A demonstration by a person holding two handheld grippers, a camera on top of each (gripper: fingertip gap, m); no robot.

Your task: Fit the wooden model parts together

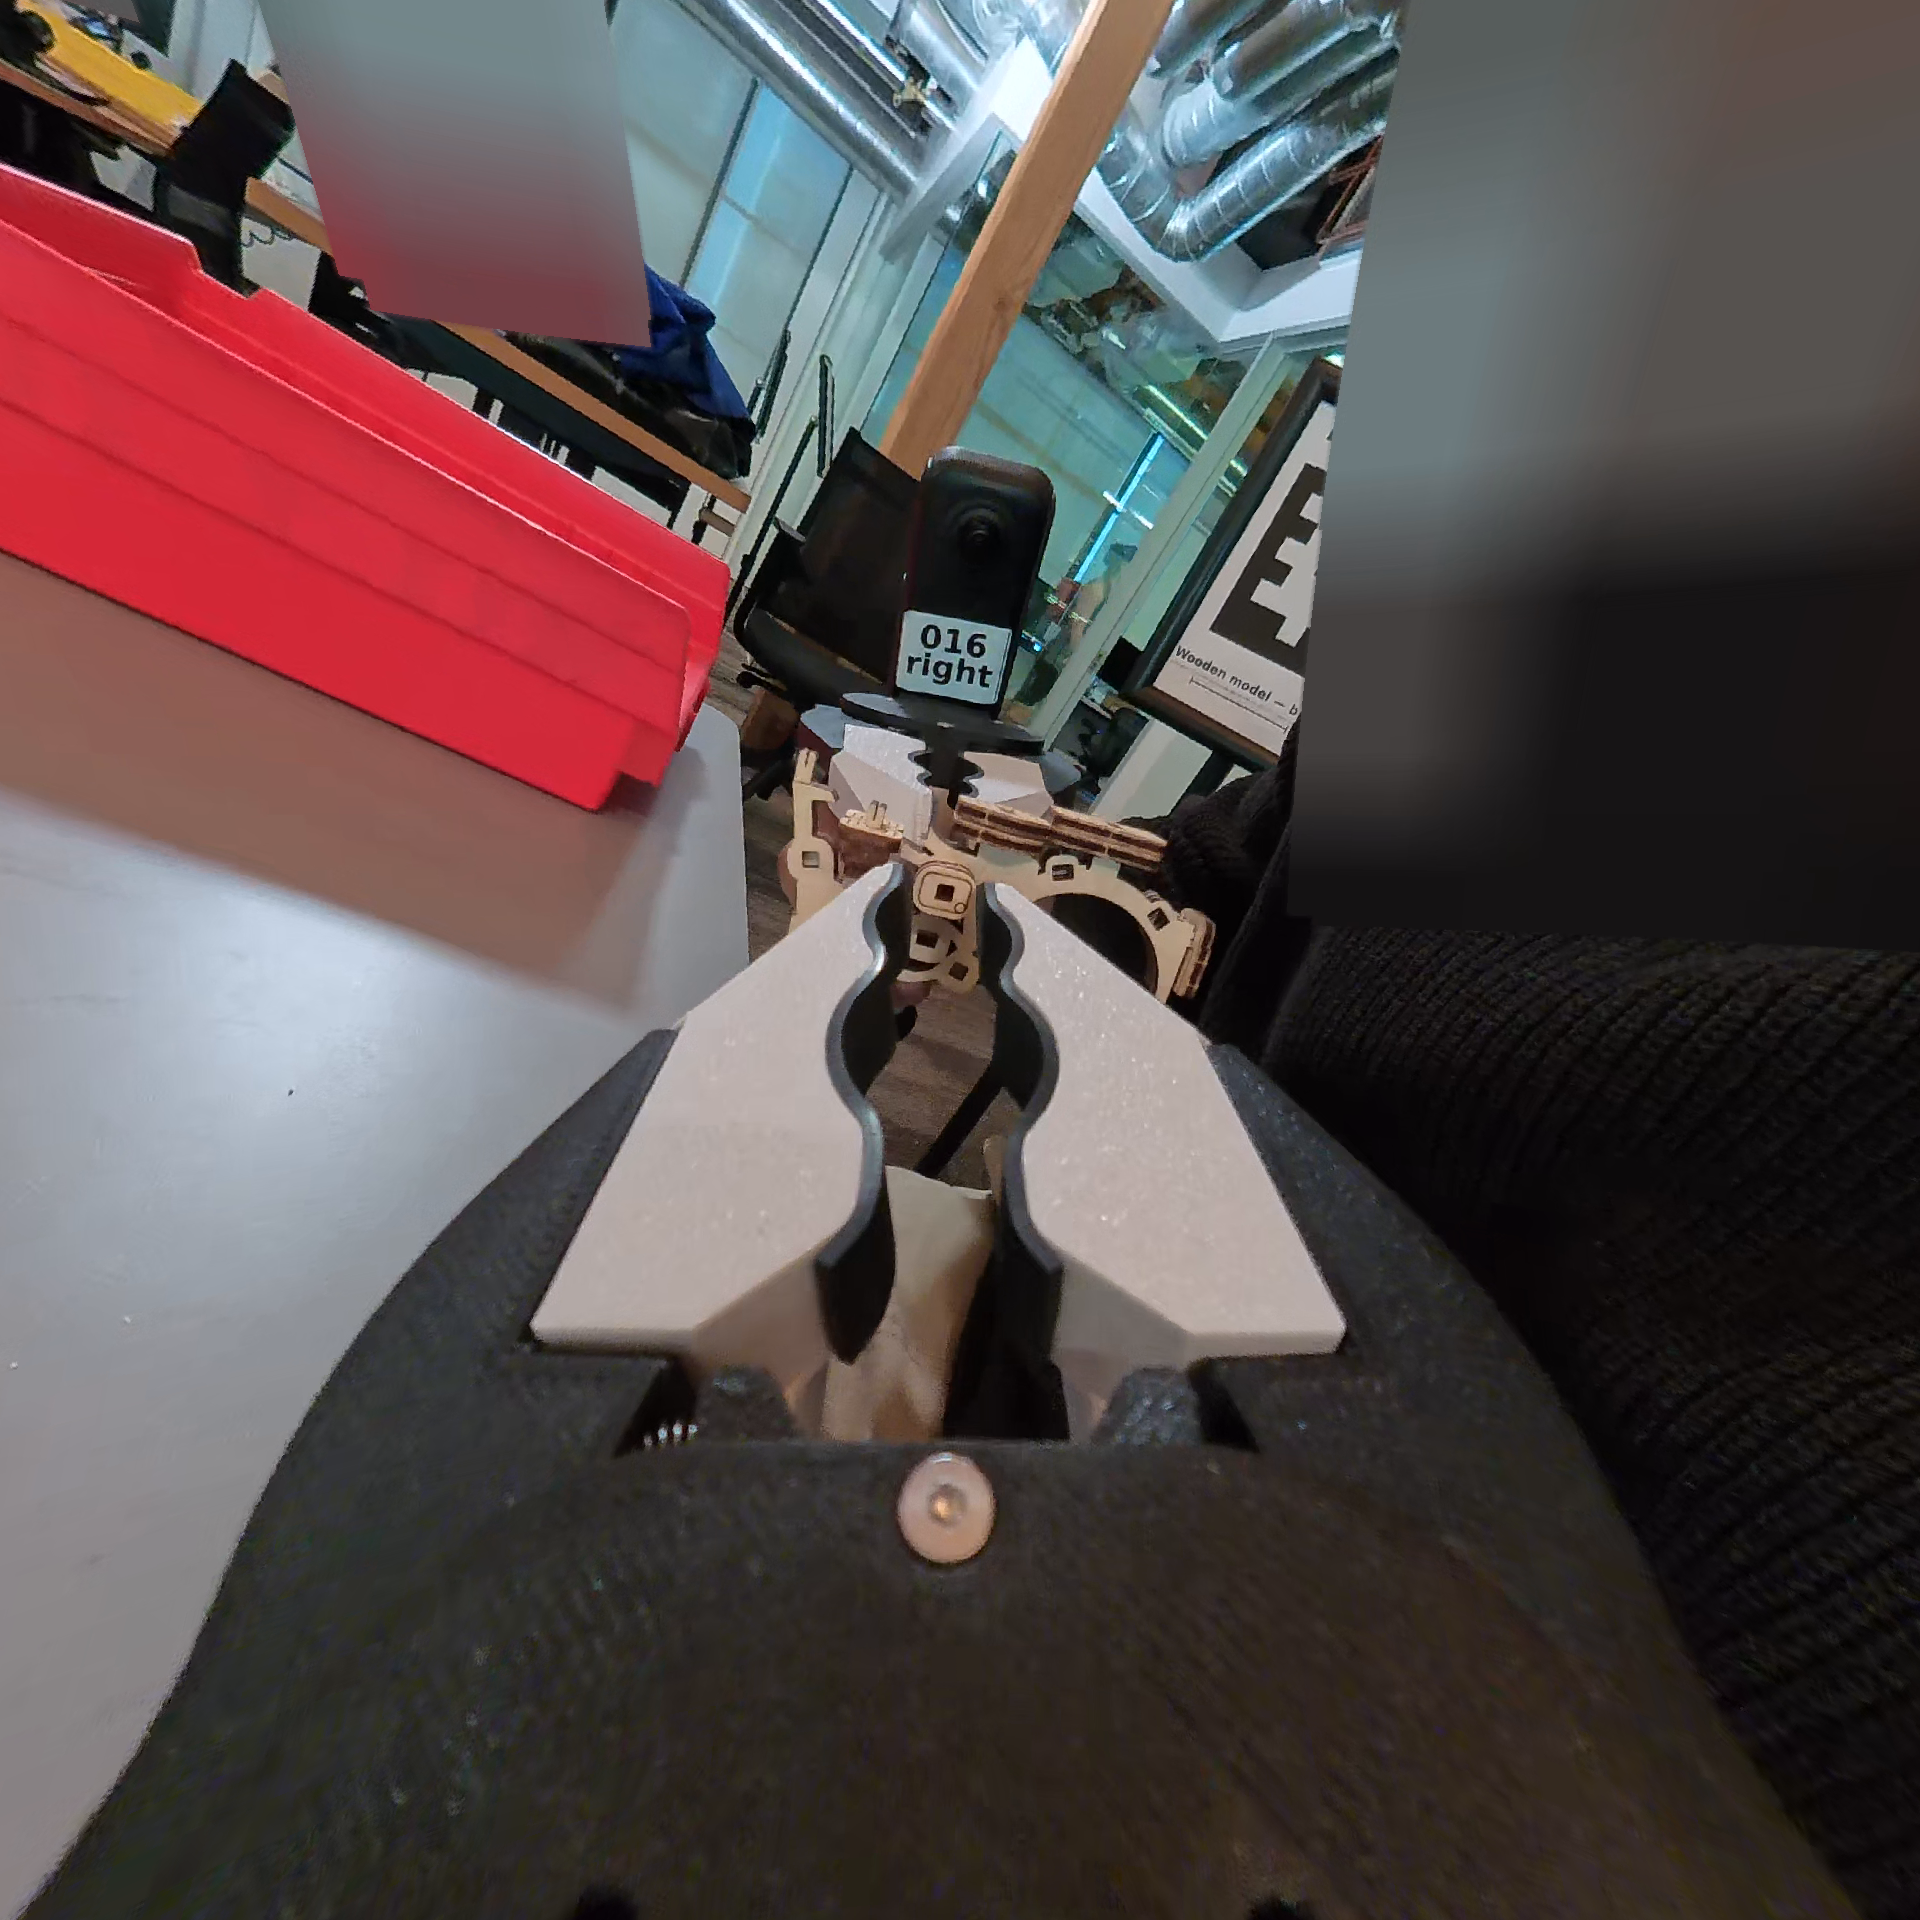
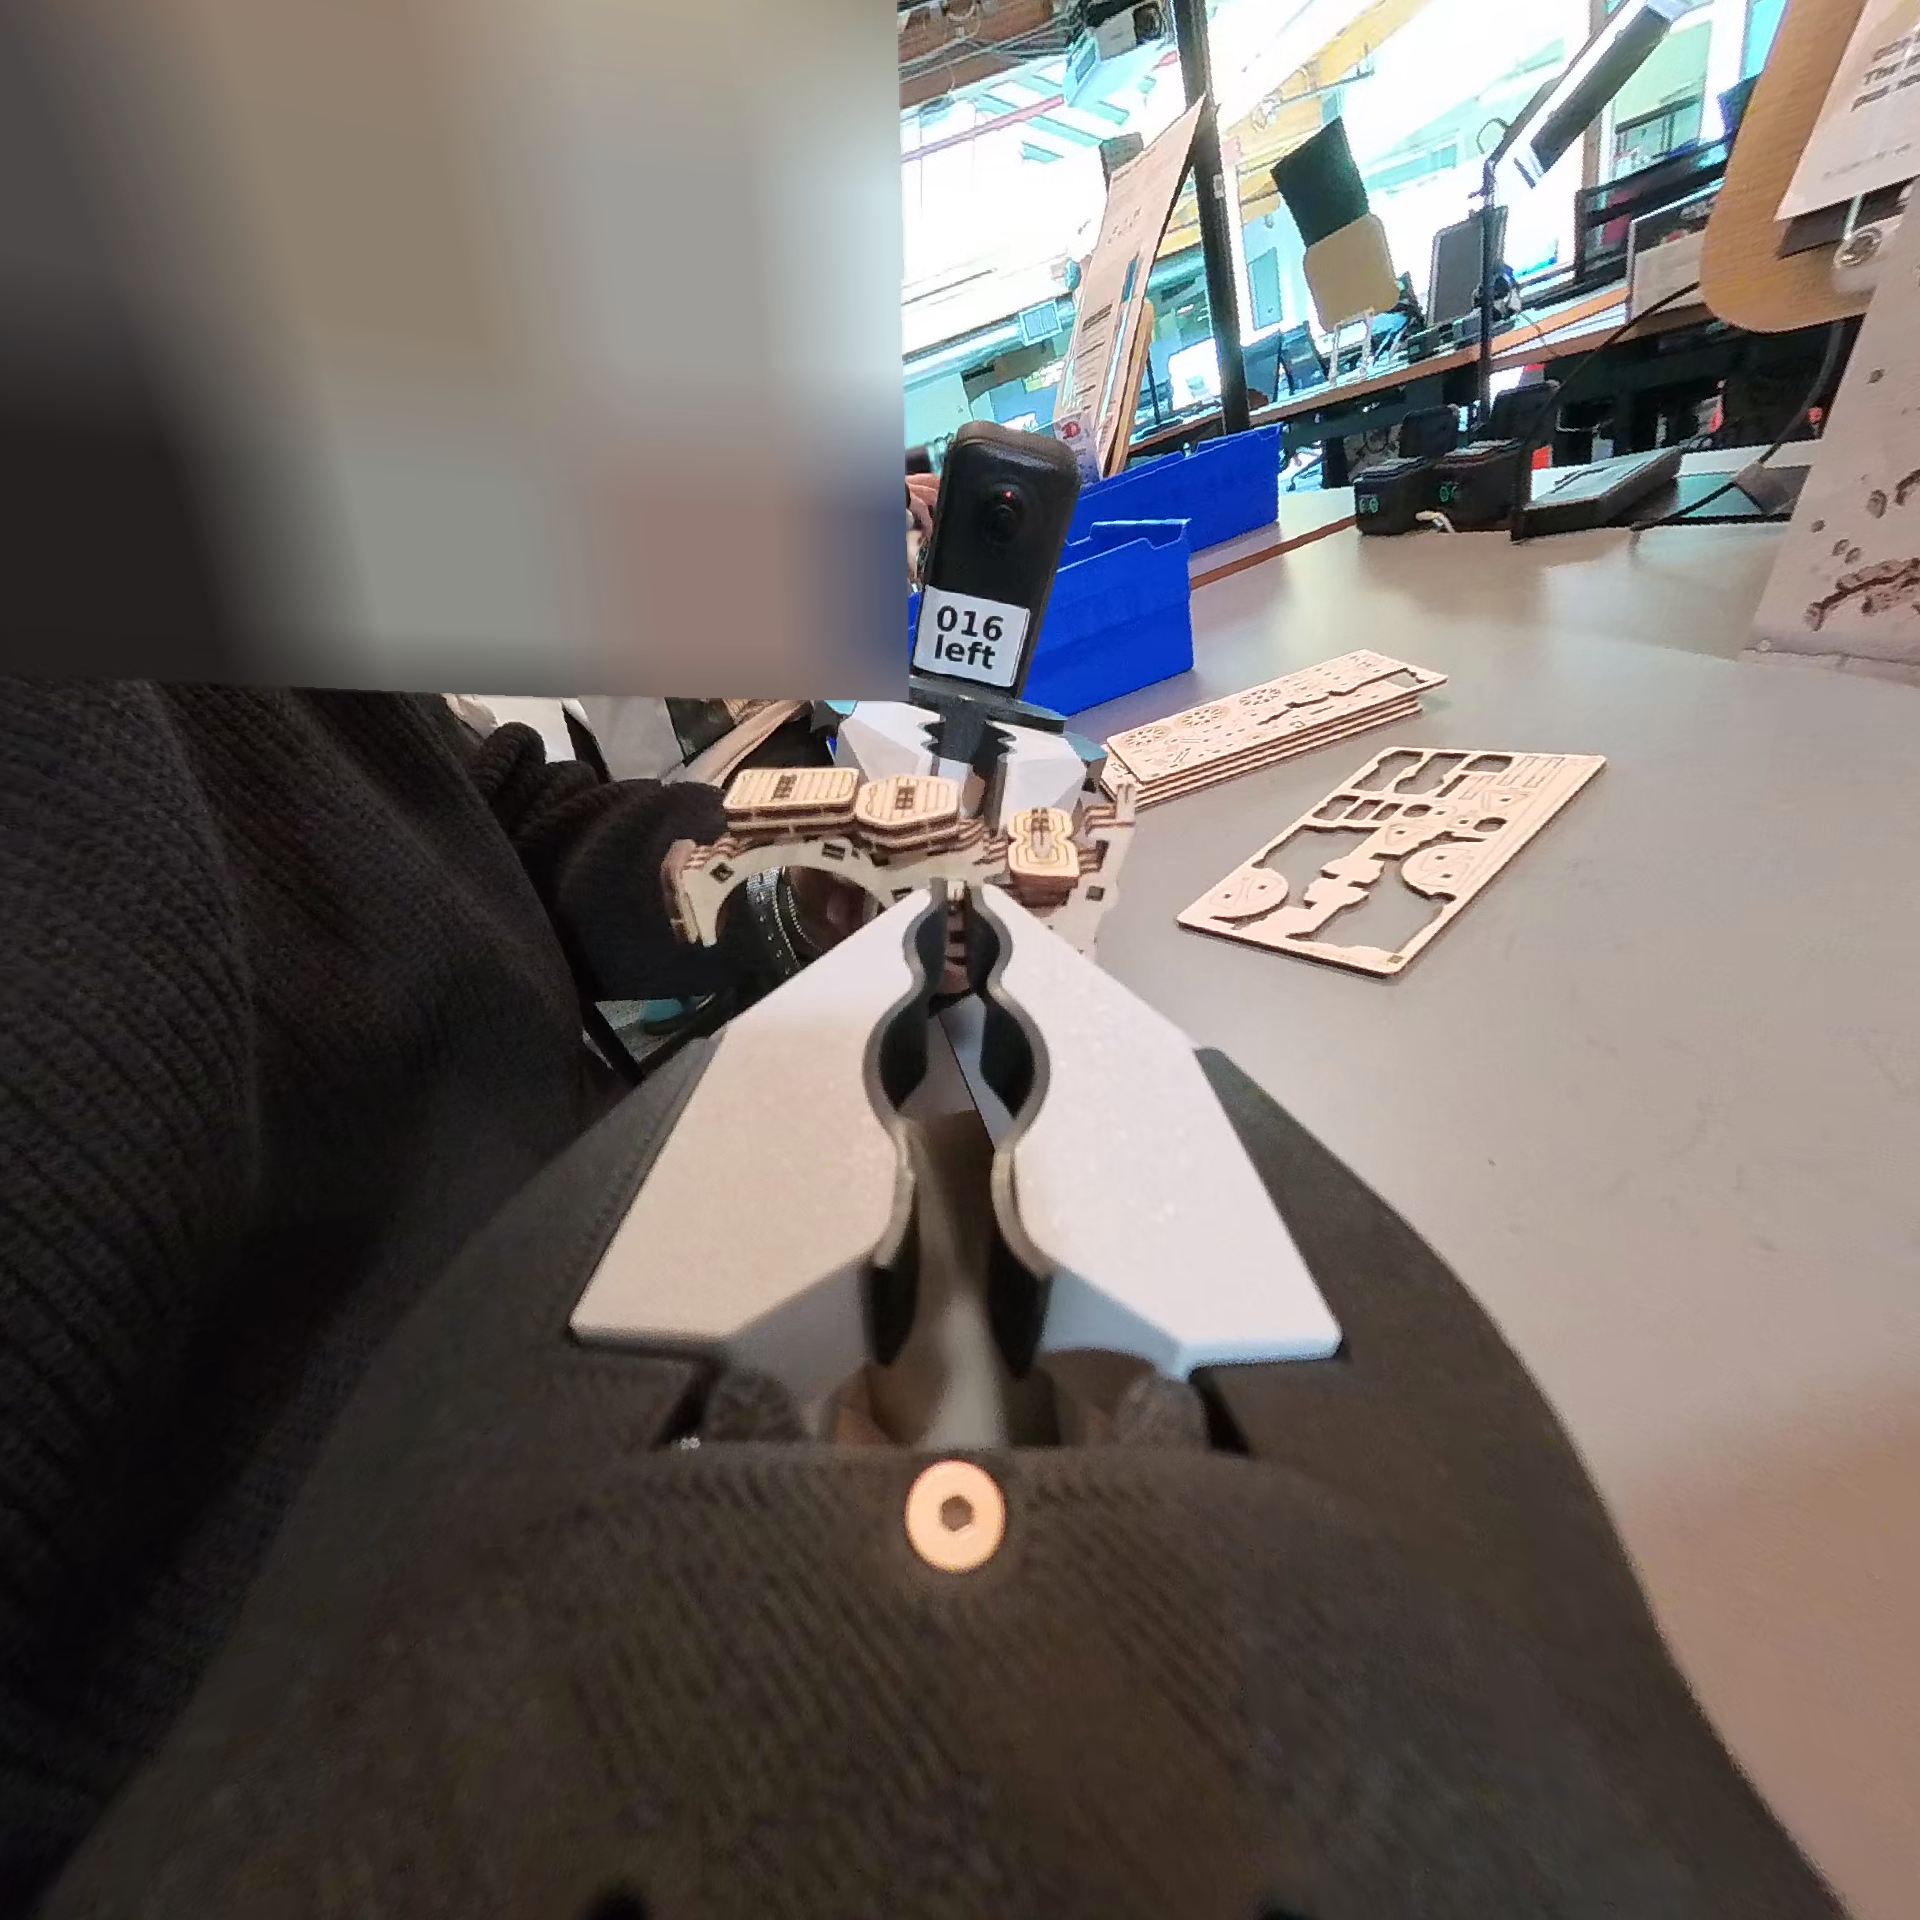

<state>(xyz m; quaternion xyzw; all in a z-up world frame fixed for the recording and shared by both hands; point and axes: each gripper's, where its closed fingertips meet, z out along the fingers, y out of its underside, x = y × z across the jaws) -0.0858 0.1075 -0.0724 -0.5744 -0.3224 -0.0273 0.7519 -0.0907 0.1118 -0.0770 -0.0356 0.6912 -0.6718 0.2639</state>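
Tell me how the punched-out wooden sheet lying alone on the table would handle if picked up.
The punched-out wooden sheet looks thin and flat, so probably light. Its many cut-outs leave narrow bridges, so it may flex or snap if pinched there. Lying flush on the grey table, its edge seems hard to get under.

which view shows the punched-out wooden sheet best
The right wrist view: the punched-out wooden sheet lies flat on the grey table, in full view right of the wooden model. The left wrist view doesn't show it at all.

We're in a workshop. Exposed silver ducts (image 1: 1236, 156) overhead, benches (image 2: 1455, 358) of gear, parts bins (image 2: 1127, 613) (blue ones).
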